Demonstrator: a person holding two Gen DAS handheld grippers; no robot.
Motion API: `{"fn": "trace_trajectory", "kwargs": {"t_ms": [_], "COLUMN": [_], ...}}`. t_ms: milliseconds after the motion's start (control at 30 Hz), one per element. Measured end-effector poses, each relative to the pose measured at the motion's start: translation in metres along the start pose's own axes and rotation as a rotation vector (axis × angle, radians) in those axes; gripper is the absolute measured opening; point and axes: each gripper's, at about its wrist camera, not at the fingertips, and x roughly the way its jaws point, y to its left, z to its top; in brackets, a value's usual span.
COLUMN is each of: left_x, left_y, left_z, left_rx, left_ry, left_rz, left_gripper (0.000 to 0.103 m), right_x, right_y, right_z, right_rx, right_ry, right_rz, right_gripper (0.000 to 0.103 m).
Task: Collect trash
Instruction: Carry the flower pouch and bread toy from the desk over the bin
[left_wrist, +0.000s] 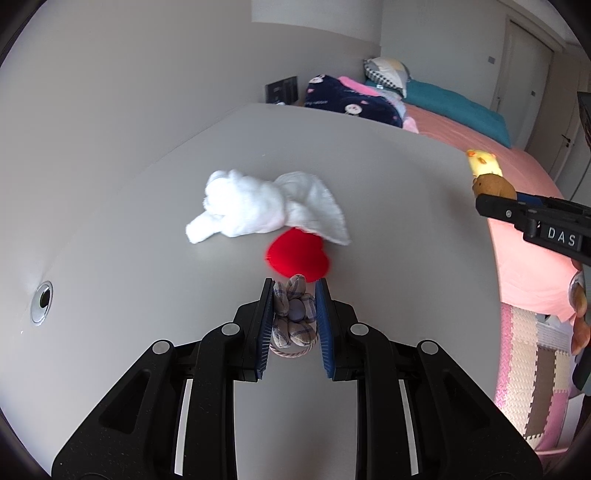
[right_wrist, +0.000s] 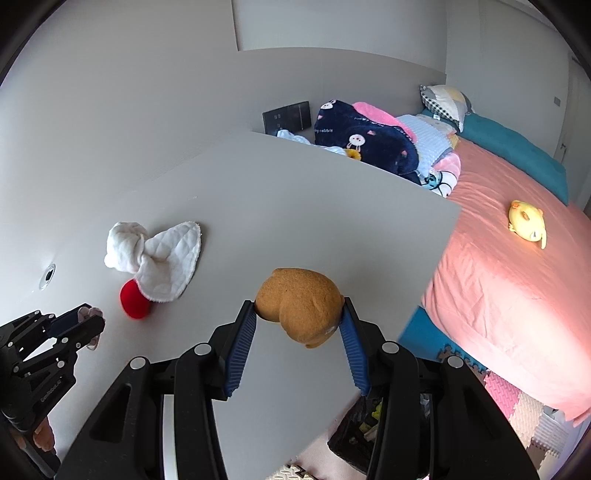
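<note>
Left claw (left_wrist: 294, 318) pinching plaid cloth knot (left_wrist: 294, 315) lengthwise, right claw (right_wrist: 300, 325) clamping tan plush (right_wrist: 300, 314) crosswise.

"DAS" in white on the right gripper (left_wrist: 495, 201) body, "rabbit" on the navy blanket (right_wrist: 369, 144)

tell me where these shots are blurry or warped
Left wrist view: the white cloth and red heart are smeared with blur, and the table edge bows from the fisheye. Right wrist view: sharper, but the pink bed glares at its right edge and dark corners vignette.
</note>
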Motion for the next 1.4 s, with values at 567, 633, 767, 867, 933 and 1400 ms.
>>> {"fn": "trace_trajectory", "kwargs": {"t_ms": [567, 633, 767, 867, 933, 1400], "left_x": [-0.023, -0.024, -0.027, -0.026, -0.026, -0.022], "left_y": [-0.075, -0.087, -0.109, -0.125, -0.138, -0.220], "left_z": [-0.001, -0.001, -0.001, 0.001, 0.002, 0.009], "left_rx": [0.077, 0.092, 0.122, 0.140, 0.154, 0.272], "left_ry": [-0.032, -0.033, -0.038, -0.037, -0.038, -0.026], "left_rz": [-0.092, -0.104, -0.130, -0.150, -0.167, -0.276], "left_gripper": [0.022, 0.022, 0.022, 0.022, 0.022, 0.022], "right_x": [-0.064, -0.072, -0.083, -0.094, -0.100, -0.135], "right_y": [-0.045, -0.054, -0.071, -0.085, -0.095, -0.168], "right_z": [-0.047, -0.054, -0.062, -0.069, -0.074, -0.103], "right_rx": [0.066, 0.081, 0.105, 0.125, 0.139, 0.256], "right_ry": [-0.057, -0.063, -0.070, -0.078, -0.083, -0.097], "right_rz": [-0.044, -0.056, -0.082, -0.102, -0.116, -0.217], "right_gripper": [0.048, 0.048, 0.048, 0.048, 0.048, 0.048]}}
